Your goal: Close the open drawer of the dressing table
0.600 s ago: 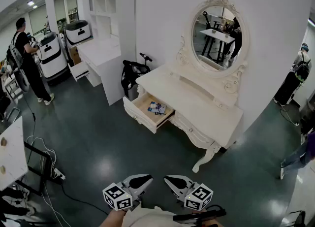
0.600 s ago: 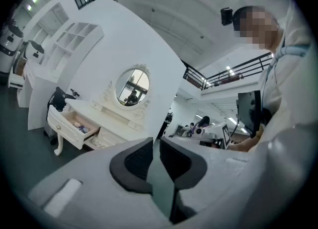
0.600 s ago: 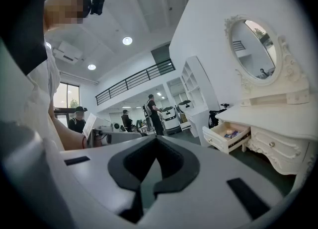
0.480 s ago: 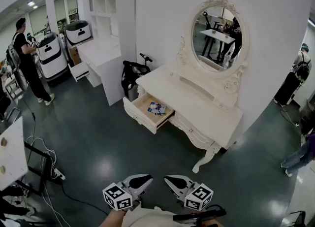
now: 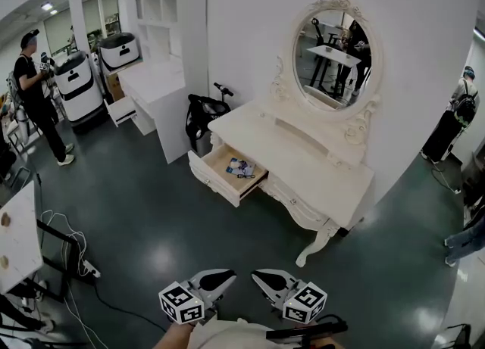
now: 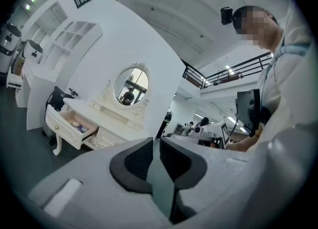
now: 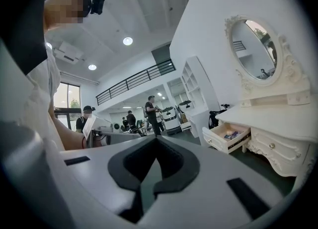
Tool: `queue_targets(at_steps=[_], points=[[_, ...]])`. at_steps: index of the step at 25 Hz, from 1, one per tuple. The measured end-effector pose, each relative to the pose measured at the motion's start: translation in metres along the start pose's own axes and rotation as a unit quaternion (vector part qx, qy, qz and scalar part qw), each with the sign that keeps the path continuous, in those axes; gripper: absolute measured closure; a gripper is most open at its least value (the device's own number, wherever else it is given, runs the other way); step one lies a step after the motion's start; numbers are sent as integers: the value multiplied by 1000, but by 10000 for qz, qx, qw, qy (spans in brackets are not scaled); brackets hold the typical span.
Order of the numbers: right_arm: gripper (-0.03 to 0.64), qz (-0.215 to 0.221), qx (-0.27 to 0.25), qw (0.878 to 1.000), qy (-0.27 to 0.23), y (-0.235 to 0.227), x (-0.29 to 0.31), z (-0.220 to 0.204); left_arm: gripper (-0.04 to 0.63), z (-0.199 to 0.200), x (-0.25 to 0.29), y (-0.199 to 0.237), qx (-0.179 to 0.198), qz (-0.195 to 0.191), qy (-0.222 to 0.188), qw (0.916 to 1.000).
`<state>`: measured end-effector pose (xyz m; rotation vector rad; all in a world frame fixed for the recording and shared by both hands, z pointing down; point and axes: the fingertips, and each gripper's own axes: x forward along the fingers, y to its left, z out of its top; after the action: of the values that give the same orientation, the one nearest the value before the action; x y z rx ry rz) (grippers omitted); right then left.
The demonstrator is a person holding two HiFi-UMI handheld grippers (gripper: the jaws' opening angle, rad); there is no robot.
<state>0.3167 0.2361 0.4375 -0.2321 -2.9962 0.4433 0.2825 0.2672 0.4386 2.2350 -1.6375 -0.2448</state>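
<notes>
Since the earlier frame the person in dark clothes (image 5: 34, 90), at 10 o'clock in the head view, has stepped a little to the left, while both tongs have stayed at the lower edge of that view. The left tongs (image 5: 226, 274) stand a narrow slit apart, with nothing between them. The right tongs (image 5: 259, 275) are together at the tips and also empty. The two are held level, side by side and near each other. At 12 o'clock from them, well apart across the dark green floor (image 5: 151, 219), the white dressing table (image 5: 318, 169) stands against the wall. Its left drawer (image 5: 220, 177) is pulled out and open, with small printed things (image 5: 241, 166) lying inside. The oval mirror (image 5: 336, 56) rises above the table at 1 o'clock.
</notes>
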Motion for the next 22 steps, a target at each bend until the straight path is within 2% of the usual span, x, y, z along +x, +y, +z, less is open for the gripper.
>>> queue_targets(at_steps=[4, 8, 13, 22], points=[[603, -10, -80, 10000, -48, 1, -2, 4, 546, 1, 1, -1, -14, -1, -12, 10000], [598, 194, 189, 9991, -315, 3, 1, 8, 546, -1, 0, 1, -17, 9, -24, 10000], [598, 199, 102, 9993, -287, 4, 5, 8, 546, 0, -2, 3, -23, 56, -70, 10000], [598, 219, 279, 9988, -352, -5, 13, 10, 546, 2, -5, 13, -80, 135, -107, 9998]])
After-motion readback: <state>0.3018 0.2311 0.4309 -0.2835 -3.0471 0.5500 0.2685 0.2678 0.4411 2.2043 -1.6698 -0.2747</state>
